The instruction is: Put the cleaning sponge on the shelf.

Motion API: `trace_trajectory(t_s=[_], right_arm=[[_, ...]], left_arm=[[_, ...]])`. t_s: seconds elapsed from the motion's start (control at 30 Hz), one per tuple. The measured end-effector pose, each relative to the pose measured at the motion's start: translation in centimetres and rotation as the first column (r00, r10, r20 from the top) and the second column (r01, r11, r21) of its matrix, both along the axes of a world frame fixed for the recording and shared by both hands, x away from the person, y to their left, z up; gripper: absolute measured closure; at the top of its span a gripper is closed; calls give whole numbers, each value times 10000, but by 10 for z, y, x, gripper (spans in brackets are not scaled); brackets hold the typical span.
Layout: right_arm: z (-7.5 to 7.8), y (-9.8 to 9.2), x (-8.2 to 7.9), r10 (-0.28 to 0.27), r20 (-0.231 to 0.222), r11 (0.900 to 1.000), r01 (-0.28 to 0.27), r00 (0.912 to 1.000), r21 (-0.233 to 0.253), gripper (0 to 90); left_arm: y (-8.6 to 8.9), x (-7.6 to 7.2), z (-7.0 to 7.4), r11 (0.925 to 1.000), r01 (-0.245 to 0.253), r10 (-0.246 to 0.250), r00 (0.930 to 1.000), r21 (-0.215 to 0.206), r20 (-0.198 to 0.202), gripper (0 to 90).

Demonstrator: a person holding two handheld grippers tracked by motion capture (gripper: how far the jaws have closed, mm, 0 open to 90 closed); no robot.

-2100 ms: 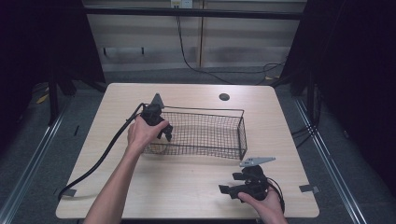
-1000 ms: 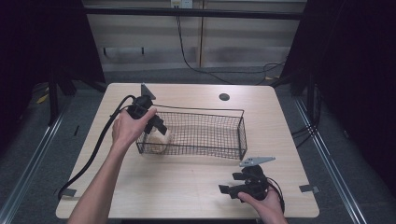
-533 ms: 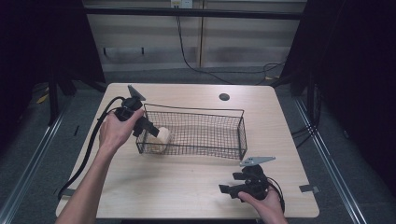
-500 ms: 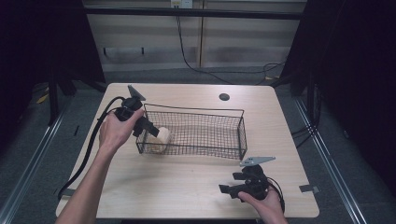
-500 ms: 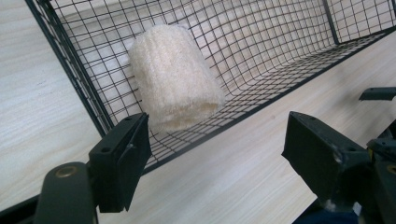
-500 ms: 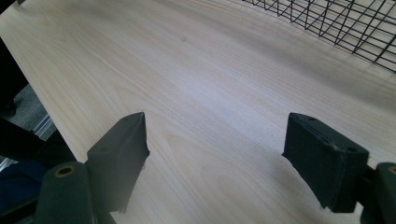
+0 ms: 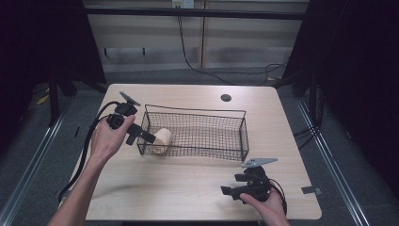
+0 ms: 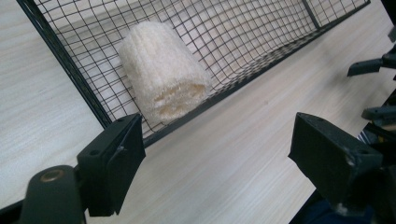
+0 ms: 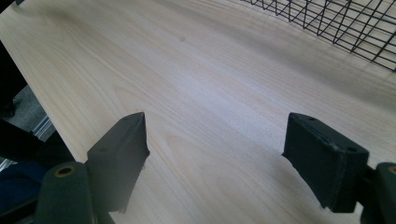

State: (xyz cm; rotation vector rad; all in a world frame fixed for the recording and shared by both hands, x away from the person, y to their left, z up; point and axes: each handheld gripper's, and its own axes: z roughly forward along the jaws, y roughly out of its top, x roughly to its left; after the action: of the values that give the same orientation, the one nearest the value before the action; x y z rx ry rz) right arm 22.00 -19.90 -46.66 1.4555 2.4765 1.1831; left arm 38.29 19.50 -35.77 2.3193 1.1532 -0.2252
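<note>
Stood in the way: wire basket (image 7: pixel 196 132) in the middle of the table (image 7: pixel 179 183), sponge (image 7: pixel 161 140) in its left end. Stayed open from above. Left bare wood in front, wide enough for a gripper.

Bright lit tabletop, dark surroundings, soft shadows

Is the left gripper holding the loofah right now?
No: the left gripper has its jaws wide apart outside the wire basket, with the loofah lying inside.
</note>
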Motion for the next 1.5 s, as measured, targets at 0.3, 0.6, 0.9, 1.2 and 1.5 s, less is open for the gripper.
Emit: trace_trajectory(t_s=[0.3, 0.6, 0.9, 1.2, 1.5], right_arm=[[0, 0, 0, -62, -53, 10000, 62, 10000, 2, 212], [-1, 0, 0, -59, -65, 10000, 59, 10000, -2, 212], [-1, 2, 0, -29, -31, 10000, 29, 10000, -47, 211], [-2, 2, 0, -183, 144, 9998, 184, 9997, -64, 235], [-6, 5, 1, -400, 132, 9990, 402, 9991, -180, 235]], left_arm=[[7, -27, 2, 9983, 583, -580, 9969, -41, 537, 177], [23, -48, -12, 9989, 123, -76, 9948, -454, 1019, 177], [44, -71, -23, 9989, -301, 343, 9919, -363, 1223, 177], [62, -105, -54, 9970, -765, 767, 9865, -69, 1447, 177], [75, -138, -83, 9888, -936, 1087, 9854, -1165, 1309, 177]])
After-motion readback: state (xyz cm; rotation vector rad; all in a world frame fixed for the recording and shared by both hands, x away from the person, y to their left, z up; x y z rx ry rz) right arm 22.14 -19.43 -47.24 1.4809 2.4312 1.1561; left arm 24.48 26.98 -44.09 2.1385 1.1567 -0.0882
